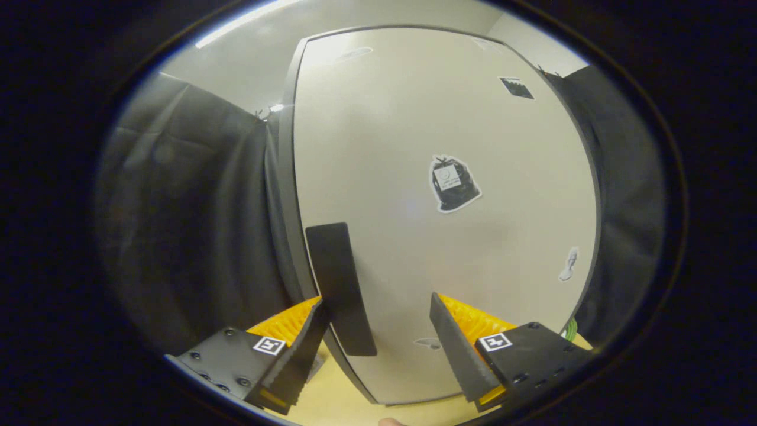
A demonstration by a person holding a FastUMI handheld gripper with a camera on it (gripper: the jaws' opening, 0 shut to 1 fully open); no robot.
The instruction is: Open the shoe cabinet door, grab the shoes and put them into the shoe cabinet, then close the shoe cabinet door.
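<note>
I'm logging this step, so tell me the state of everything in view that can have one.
shoe cabinet door: shut, or nearly so.
door handle: between the fingers, near the left one; not gripped.
gripper: open, fingers spread either side of the handle.
stickers: stuck flat on the door.

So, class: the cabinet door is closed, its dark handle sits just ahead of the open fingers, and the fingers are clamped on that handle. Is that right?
Not quite. In the gripper view the gripper is open and not clamped: the handle lies beside one finger, ungripped. The rest holds; the door looks closed.
</note>
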